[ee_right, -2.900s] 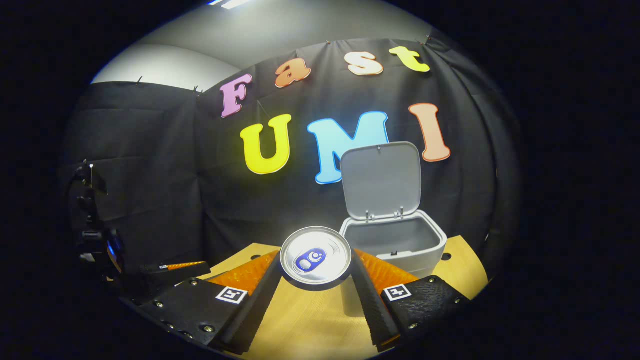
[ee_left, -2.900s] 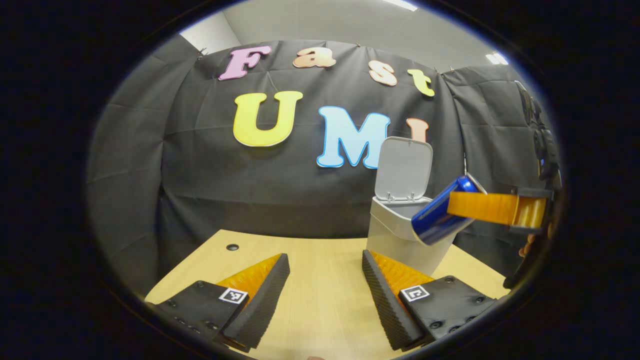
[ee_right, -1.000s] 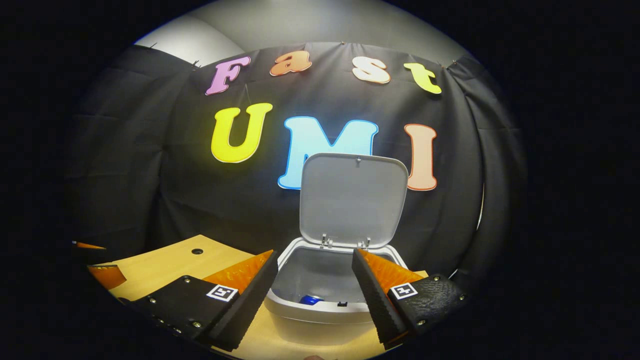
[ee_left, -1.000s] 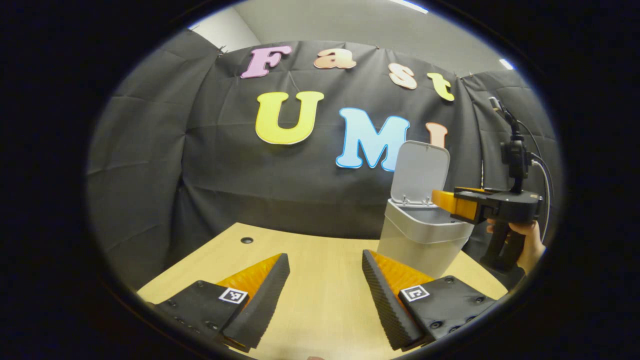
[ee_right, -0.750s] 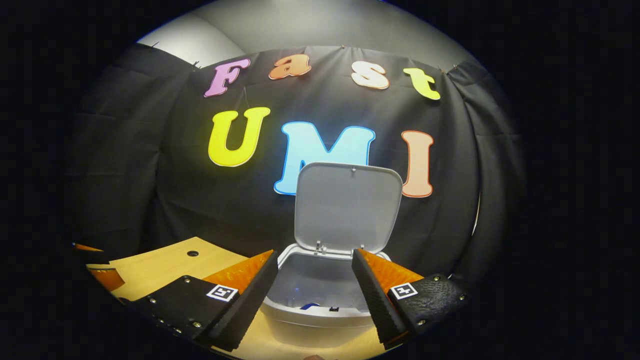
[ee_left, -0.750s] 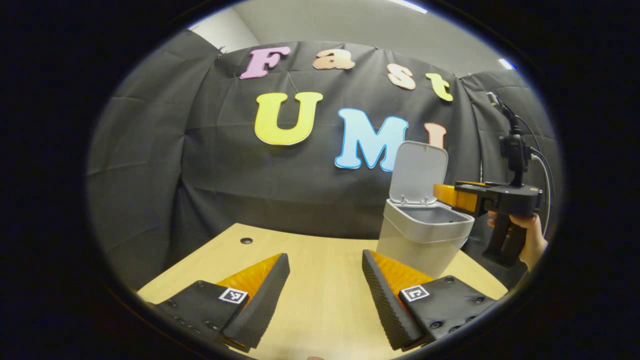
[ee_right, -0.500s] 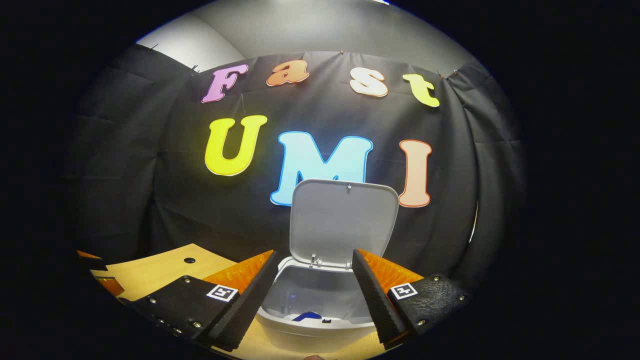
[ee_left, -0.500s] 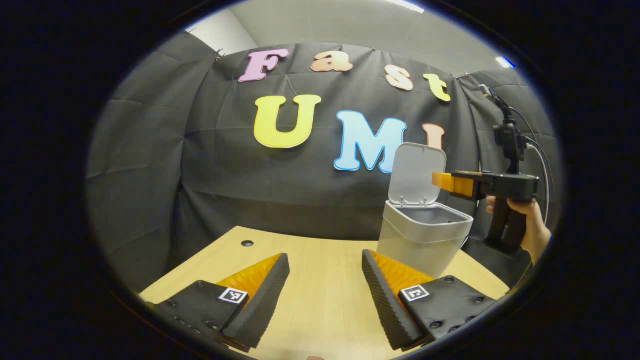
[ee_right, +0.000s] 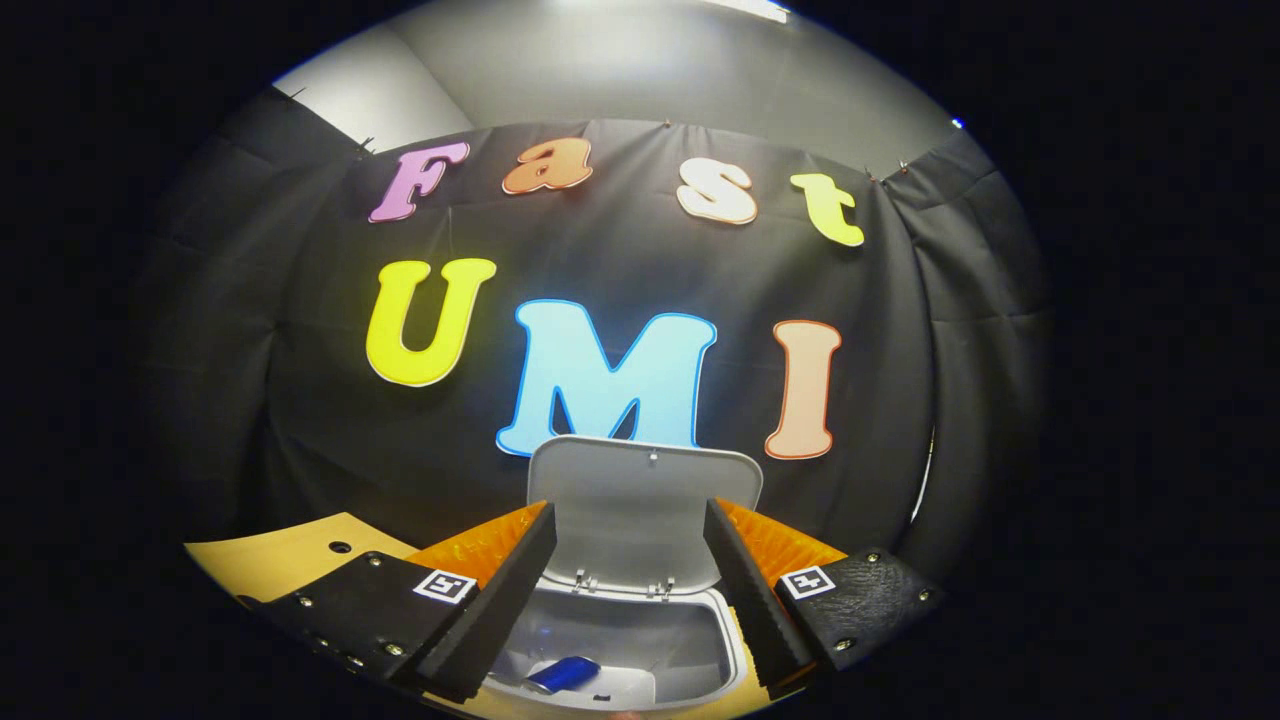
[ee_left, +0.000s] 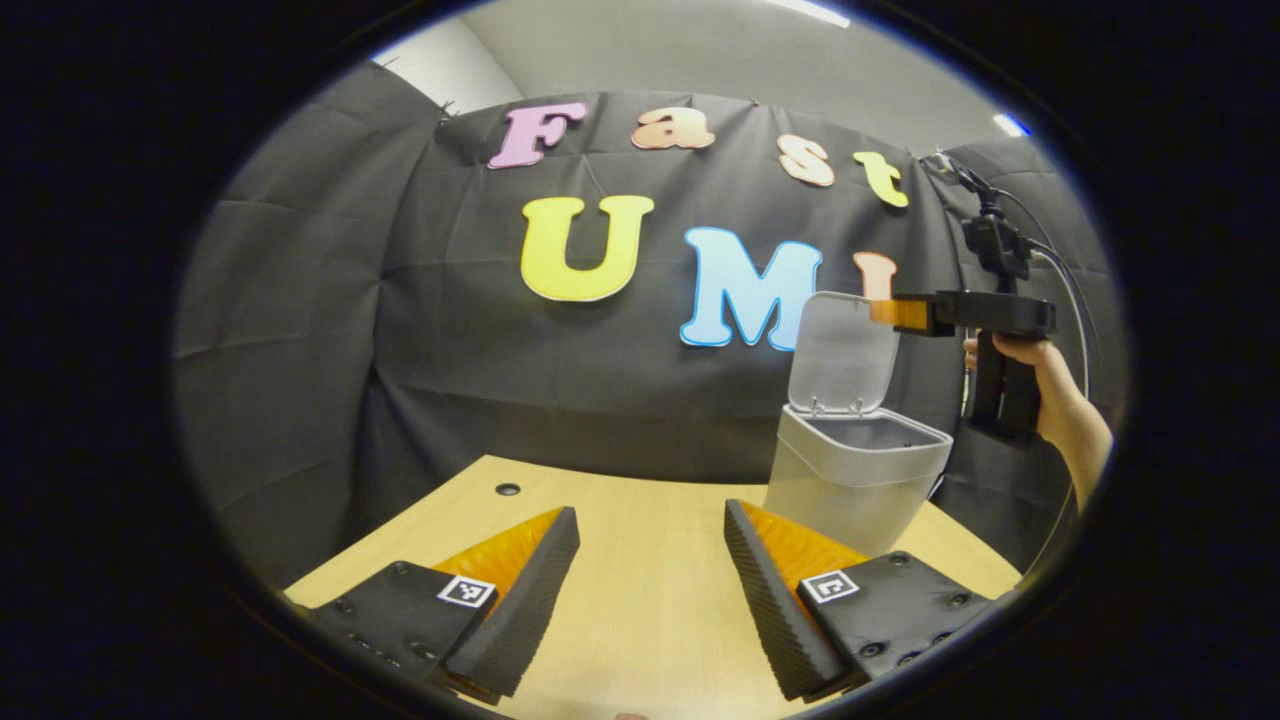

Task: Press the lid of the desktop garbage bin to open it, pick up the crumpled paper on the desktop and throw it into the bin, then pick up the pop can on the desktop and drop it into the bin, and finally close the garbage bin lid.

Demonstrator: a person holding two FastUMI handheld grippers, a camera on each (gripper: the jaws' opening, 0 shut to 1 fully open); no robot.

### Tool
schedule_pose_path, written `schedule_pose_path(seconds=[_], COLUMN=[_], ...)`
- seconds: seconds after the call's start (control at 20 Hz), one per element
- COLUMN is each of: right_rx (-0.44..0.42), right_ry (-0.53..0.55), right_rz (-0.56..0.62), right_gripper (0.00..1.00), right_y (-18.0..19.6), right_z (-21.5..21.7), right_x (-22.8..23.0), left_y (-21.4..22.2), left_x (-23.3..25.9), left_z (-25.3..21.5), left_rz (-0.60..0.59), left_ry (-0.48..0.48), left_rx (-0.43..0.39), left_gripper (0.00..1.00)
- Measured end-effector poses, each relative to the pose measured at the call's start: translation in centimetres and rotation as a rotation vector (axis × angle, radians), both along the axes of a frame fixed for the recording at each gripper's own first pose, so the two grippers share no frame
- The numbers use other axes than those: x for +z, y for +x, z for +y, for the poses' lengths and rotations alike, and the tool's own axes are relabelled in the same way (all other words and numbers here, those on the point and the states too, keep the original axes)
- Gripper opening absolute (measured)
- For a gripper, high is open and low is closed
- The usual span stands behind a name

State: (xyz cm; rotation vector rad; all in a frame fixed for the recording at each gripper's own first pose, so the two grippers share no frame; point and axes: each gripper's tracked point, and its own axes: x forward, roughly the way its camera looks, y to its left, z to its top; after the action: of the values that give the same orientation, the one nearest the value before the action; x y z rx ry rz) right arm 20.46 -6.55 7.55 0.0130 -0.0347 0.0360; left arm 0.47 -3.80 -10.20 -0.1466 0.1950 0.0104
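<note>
The pop can [ee_right: 562,674] now lies inside the bin [ee_left: 858,478], and the right hand-held gripper [ee_right: 625,590], risen with fingers spread empty, faces the upright lid [ee_right: 643,515] left to close.

Left tongs [ee_left: 650,560] sit low with jaws spread; right tongs [ee_right: 628,560] gape, raised high in a hand [ee_left: 1040,385].

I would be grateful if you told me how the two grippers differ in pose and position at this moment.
The left gripper sits low over the wooden table, short of the bin; the right gripper is raised level with the top edge of the upright lid. The left gripper faces bare table; the right gripper looks down over the open bin, with the blue can inside. Both are open and hold nothing.
</note>
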Motion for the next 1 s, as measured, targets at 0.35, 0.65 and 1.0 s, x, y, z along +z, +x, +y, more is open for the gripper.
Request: schedule_pose_path(seconds=[0.35,0.65,1.0], right_rx=[-0.045,-0.078,-0.124], right_ry=[0.03,0.023,0.042], right_rz=[-0.041,-0.055,-0.026], right_gripper=[0.95,0.94,0.95], right_y=[2.8,5.8,9.1], right_z=[-1.1,-1.4,-1.6], right_x=[3.6,4.8,3.6], left_y=[0.0,0.5,1.4], left_x=[0.0,0.0,0.2], left_z=[1.7,2.6,2.8], left_rz=[0.0,0.007,0.001], left_ry=[-0.004,-0.017,-0.002], left_rx=[0.024,0.018,0.001], left_gripper=[0.95,0.95,0.96])
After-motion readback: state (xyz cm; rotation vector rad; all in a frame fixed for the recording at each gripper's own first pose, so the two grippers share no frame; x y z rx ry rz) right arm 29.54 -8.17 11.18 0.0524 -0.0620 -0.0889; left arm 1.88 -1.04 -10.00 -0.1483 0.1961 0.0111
